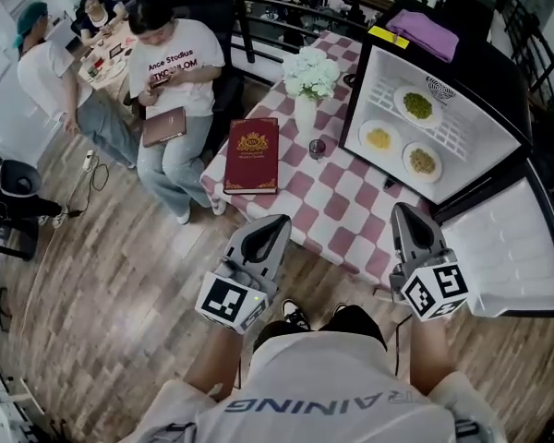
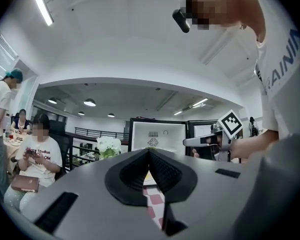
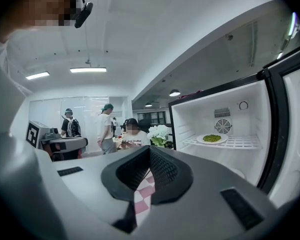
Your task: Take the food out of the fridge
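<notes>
The small fridge stands open on the right of the checkered table, its door swung toward me. On its wire shelf and floor lie three plates: green food, yellow food and beige food. The right gripper view shows the green plate on the shelf. My left gripper and right gripper hover level before the table's near edge, both short of the fridge. Each one's jaws meet at the tips with nothing between them, as the left gripper and right gripper show.
A red book, a vase of white flowers and a small can stand on the table. A purple cloth lies on the fridge top. A seated person is at the table's left; others sit further back.
</notes>
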Available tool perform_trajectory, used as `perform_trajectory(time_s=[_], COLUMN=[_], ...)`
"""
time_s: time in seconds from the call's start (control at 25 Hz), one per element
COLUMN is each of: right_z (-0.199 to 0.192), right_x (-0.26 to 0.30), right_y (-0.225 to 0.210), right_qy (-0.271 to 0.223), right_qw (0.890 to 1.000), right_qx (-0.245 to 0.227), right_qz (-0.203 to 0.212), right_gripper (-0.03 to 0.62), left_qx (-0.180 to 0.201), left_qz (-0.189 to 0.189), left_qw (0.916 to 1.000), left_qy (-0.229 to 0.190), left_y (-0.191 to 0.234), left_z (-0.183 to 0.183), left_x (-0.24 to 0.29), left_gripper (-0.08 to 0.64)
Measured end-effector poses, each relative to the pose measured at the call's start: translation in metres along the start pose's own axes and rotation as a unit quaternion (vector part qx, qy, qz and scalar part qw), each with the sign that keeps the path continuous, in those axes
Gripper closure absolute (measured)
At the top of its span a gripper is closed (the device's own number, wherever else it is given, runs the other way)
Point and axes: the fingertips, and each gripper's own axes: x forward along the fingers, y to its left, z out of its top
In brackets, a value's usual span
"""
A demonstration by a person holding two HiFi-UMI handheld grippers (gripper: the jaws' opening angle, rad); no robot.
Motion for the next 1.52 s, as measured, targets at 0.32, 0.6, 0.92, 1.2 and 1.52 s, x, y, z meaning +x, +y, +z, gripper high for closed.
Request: perform_trajectory(time_s=[0.32,0.6,0.92,1.2,1.52], right_z=[-0.005,-0.003,-0.002,0.013,0.007], right_x=[-0.005,-0.009,-0.021,-0.007,0.057], right_y=[-0.044,-0.098,-0.152,-0.159,-0.166], right_qy=[-0.009,-0.021,-0.030,-0.039,-0.037], right_qw=[0.999,0.997,0.994,0.988,0.954], right_qx=[0.021,-0.021,-0.008,0.050,0.271], right_qz=[-0.043,-0.075,-0.109,-0.142,-0.120], right_gripper=[0.572,0.572,0.572,0.572,0.571], left_qx=[0.001,0.021,0.033,0.024,0.028], left_qz=[-0.039,-0.062,-0.104,-0.151,-0.157], left_qw=[0.9992,0.9976,0.9936,0.9881,0.9872], left_qy=[0.012,0.023,0.028,0.019,-0.003], left_y=[-0.006,-0.032,-0.057,-0.044,-0.001], left_z=[-0.004,-0.001,-0.003,0.002,0.015], left_x=[0.048,0.112,0.171,0.196,0.195], left_gripper=[0.551,0.551,0.551,0.551,0.551])
